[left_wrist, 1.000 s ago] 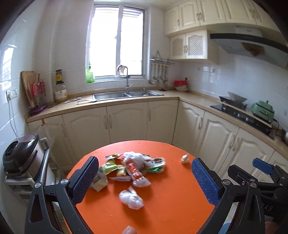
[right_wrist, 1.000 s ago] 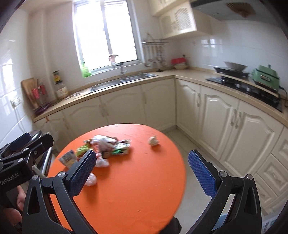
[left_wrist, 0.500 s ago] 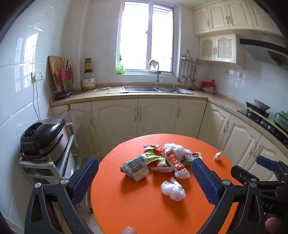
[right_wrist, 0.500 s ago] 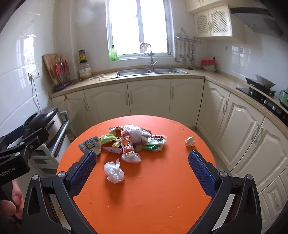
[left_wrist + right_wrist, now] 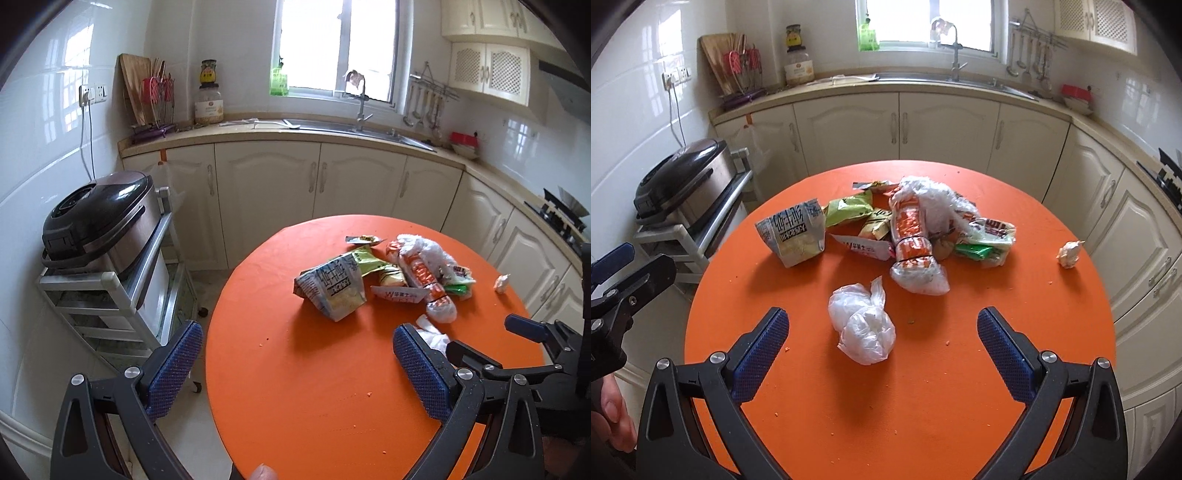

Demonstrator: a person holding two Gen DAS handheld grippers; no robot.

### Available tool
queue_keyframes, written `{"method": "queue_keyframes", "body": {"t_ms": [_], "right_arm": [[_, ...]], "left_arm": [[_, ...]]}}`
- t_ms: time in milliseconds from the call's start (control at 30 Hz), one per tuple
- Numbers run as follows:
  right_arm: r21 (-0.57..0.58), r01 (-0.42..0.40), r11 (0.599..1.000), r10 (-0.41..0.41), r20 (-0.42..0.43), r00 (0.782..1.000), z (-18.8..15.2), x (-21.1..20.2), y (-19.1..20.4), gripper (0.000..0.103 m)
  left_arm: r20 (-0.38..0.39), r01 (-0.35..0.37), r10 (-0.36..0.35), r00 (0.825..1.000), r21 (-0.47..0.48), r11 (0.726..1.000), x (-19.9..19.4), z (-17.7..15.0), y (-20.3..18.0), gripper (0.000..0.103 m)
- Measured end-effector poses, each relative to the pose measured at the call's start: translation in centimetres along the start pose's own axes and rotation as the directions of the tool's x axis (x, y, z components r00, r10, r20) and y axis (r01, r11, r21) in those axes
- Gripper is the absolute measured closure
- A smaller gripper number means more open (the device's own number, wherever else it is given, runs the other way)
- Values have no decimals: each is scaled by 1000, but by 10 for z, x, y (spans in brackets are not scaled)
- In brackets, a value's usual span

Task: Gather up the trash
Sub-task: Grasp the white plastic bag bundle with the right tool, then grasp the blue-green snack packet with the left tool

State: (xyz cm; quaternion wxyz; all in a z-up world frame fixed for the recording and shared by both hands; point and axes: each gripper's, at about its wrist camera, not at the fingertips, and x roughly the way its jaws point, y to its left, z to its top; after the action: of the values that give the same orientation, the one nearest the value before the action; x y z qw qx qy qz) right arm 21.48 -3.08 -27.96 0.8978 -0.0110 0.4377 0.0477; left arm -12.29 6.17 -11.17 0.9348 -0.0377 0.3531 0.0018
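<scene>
A pile of trash lies on the round orange table (image 5: 923, 406): a grey-white snack bag (image 5: 794, 236) (image 5: 330, 288), green wrappers (image 5: 849, 210), an orange-and-white packet (image 5: 912, 236) (image 5: 424, 280) and clear plastic (image 5: 934, 199). A crumpled white plastic bag (image 5: 862, 321) lies apart, nearer to me, just ahead of my right gripper (image 5: 882, 354), which is open and empty. A small paper wad (image 5: 1069, 253) (image 5: 501, 283) sits at the table's right. My left gripper (image 5: 295, 369) is open and empty over the table's left edge.
A rice cooker (image 5: 96, 221) stands on a metal rack (image 5: 110, 291) left of the table. Cream cabinets (image 5: 945, 129), a sink counter (image 5: 332, 127) and a stove (image 5: 561, 218) ring the room. Crumbs dot the table.
Both grippers have swung left and tilted down toward the table, so the trash now looks closer. Both stay open and empty.
</scene>
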Motion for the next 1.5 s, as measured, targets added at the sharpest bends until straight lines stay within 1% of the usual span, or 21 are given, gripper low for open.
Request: {"method": "queue_keyframes", "body": {"t_ms": [33, 100, 133, 233, 267, 300, 333, 367, 500, 700, 867, 1000, 1033, 1100, 1133, 1200, 1233, 1300, 1367, 1400, 1500], "right_arm": [[-4, -3, 1000, 3, -18, 1000, -1, 9, 2, 1], [-6, -11, 1000, 11, -50, 999, -2, 24, 3, 5], [-8, -10, 1000, 10, -63, 998, -2, 31, 3, 7], [-18, -6, 1000, 4, -109, 994, -5, 54, 4, 18], [-20, -8, 1000, 6, -118, 993, -5, 59, 4, 25], [-21, -19, 1000, 17, -127, 992, -6, 63, 4, 37], [-22, -32, 999, 29, -131, 991, -7, 66, 4, 43], [-27, -32, 999, 28, -135, 990, -7, 67, 5, 59], [-32, -51, 998, 46, -131, 990, -7, 67, 3, 63], [9, -46, 999, 46, -108, 993, -1, 59, -13, 63], [15, -55, 998, 57, -107, 993, 1, 57, -19, 63], [22, -60, 998, 62, -105, 992, 2, 56, -22, 63], [25, -63, 998, 66, -104, 992, 2, 55, -23, 63], [25, -65, 998, 67, -102, 993, 2, 54, -25, 63], [28, -68, 997, 70, -101, 992, 1, 54, -26, 63], [32, -68, 997, 71, -99, 993, 0, 52, -26, 63], [33, -67, 997, 70, -97, 993, 0, 51, -27, 63], [38, -69, 997, 73, -92, 993, -1, 49, -28, 63], [43, -70, 997, 74, -87, 993, -2, 47, -30, 63], [46, -71, 996, 74, -85, 994, -2, 46, -31, 63], [61, -76, 995, 81, -79, 994, -4, 42, -35, 63]], "left_arm": [[-12, -2, 2, 1000, -2, 1000, 25, 33, -13, 1], [-35, -6, 6, 999, -8, 1000, 78, 79, -41, 1], [-42, -7, 7, 999, -10, 1000, 89, 87, -43, 1], [-63, -13, 12, 998, -10, 1000, 110, 96, -48, 1], [-69, -13, 12, 998, -9, 1000, 123, 100, -52, 1], [-75, -13, 13, 997, -8, 1000, 129, 102, -53, 1], [-79, -12, 11, 997, -5, 1000, 135, 102, -55, 1], [-85, -8, 8, 996, -2, 1000, 142, 103, -56, 1], [-110, 7, -5, 994, 19, 1000, 178, 108, -66, 1], [-131, 24, -17, 991, 54, 998, 232, 134, -88, 1], [-159, 9, 6, 987, 95, 995, 285, 153, -105, 1], [-205, -5, 35, 978, 145, 989, 329, 161, -114, 1], [-214, 2, 30, 976, 149, 989, 339, 163, -117, 1], [-215, 20, 10, 977, 139, 990, 351, 167, -119, 7], [-215, 38, -11, 977, 124, 992, 356, 169, -119, 25], [-224, 71, -47, 973, 97, 993, 363, 170, -115, 38], [-220, 92, -73, 973, 77, 993, 366, 173, -112, 50], [-216, 108, -94, 972, 56, 993, 369, 175, -106, 57], [-207, 122, -111, 972, 43, 992, 370, 175, -101, 71], [-204, 132, -122, 971, 36, 991, 371, 176, -99, 74], [-189, 147, -138, 972, 32, 989, 371, 176, -92, 75]]}}
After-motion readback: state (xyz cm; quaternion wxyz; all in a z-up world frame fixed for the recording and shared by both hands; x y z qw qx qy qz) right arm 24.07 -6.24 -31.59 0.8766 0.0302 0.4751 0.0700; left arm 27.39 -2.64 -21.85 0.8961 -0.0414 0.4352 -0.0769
